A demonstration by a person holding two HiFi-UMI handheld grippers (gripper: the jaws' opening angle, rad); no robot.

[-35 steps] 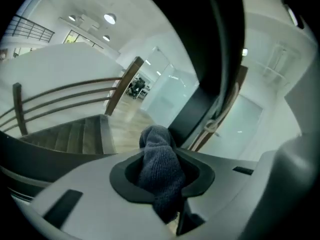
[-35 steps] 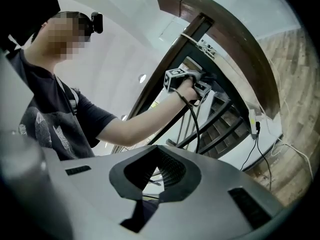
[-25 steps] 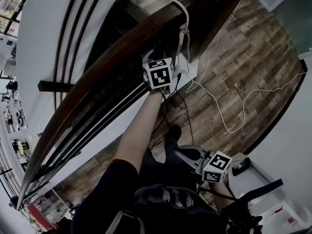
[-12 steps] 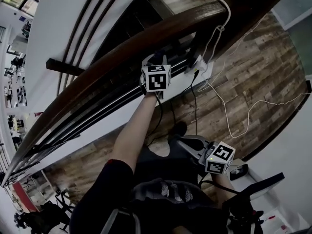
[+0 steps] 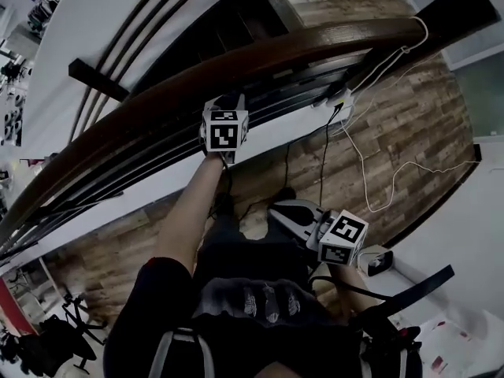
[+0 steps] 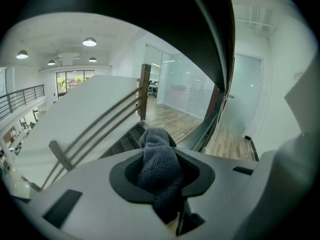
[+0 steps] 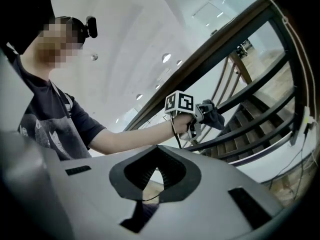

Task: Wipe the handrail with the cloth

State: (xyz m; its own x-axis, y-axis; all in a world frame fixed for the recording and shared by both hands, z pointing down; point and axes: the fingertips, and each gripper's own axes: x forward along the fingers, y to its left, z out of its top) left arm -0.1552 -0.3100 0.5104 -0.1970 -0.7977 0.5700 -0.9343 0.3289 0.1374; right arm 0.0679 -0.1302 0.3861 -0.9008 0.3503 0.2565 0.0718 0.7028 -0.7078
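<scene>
The dark brown wooden handrail (image 5: 142,124) curves from lower left to upper right in the head view. My left gripper (image 5: 227,107) is up against it, shut on a grey knitted cloth (image 5: 231,99) that presses on the rail. In the left gripper view the cloth (image 6: 159,166) bulges out between the jaws, and the rail (image 6: 200,39) passes dark just overhead. The right gripper view shows the left gripper (image 7: 202,115) and the cloth (image 7: 216,119) under the rail (image 7: 215,49). My right gripper (image 5: 290,213) hangs low by my body, shut and holding nothing.
Dark horizontal bars (image 5: 157,168) run under the rail, with a staircase (image 6: 125,139) beyond. A white cable (image 5: 416,36) drapes over the rail's far right end, down to a white box (image 5: 340,101). Black cables (image 5: 323,156) lie on the wooden floor (image 5: 394,132).
My left gripper has slid the cloth down along the rail to the left, away from the white cable at its end. The right gripper has stayed low by my body.
</scene>
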